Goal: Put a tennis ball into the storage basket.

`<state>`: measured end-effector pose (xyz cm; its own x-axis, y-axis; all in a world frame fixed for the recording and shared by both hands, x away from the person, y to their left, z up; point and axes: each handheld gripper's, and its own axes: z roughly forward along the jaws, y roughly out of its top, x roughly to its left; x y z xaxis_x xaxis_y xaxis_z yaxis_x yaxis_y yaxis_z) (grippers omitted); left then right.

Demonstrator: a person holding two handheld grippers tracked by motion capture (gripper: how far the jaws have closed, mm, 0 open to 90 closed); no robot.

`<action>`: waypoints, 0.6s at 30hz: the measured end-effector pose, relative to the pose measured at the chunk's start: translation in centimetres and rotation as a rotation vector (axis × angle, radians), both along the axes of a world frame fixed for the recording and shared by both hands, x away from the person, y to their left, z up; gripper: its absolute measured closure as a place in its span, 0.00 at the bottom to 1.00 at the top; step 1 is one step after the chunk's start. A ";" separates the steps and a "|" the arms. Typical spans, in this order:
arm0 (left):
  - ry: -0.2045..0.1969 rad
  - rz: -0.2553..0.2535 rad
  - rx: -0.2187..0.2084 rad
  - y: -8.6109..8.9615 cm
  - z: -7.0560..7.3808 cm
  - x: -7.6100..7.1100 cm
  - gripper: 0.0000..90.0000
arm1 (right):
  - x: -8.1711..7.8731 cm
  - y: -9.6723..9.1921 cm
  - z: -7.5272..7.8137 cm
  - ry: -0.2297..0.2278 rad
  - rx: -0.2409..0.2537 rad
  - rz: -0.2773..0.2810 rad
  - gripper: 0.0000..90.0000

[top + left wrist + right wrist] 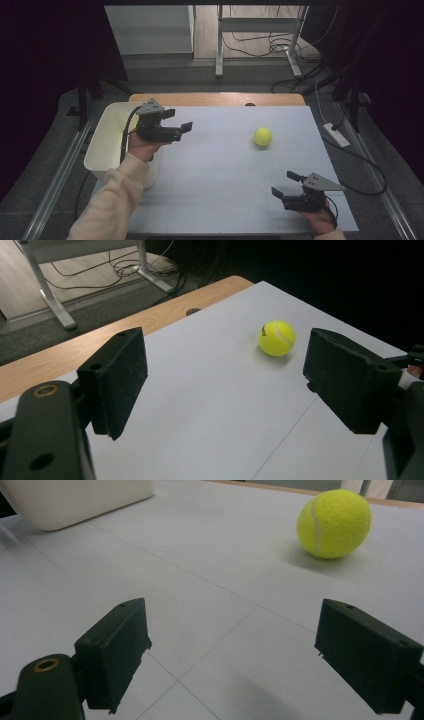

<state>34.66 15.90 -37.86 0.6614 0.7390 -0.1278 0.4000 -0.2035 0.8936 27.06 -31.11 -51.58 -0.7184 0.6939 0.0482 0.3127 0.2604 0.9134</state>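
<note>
A yellow tennis ball (263,137) rests alone on the pale grey table (220,185), toward its far right part, touching neither gripper. The left gripper (180,120) hangs at the table's left edge, just in front of a white bin (107,135), aimed across the table toward the ball; its fingers (120,380) stand spread with nothing between them. The right gripper (284,183) sits low near the table's near right corner, well short of the ball, its fingers (117,652) spread wide and holding nothing.
</note>
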 end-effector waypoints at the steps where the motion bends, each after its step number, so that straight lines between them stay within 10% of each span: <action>1: -0.001 -0.007 -0.004 -0.2 0.0 0.0 0.21 | 0.0 0.0 0.0 -0.004 0.001 -0.001 0.16; 18: 0.004 -0.084 -0.003 -3.9 -0.6 1.2 0.21 | -0.4 -0.4 0.2 -0.017 0.015 -0.020 0.16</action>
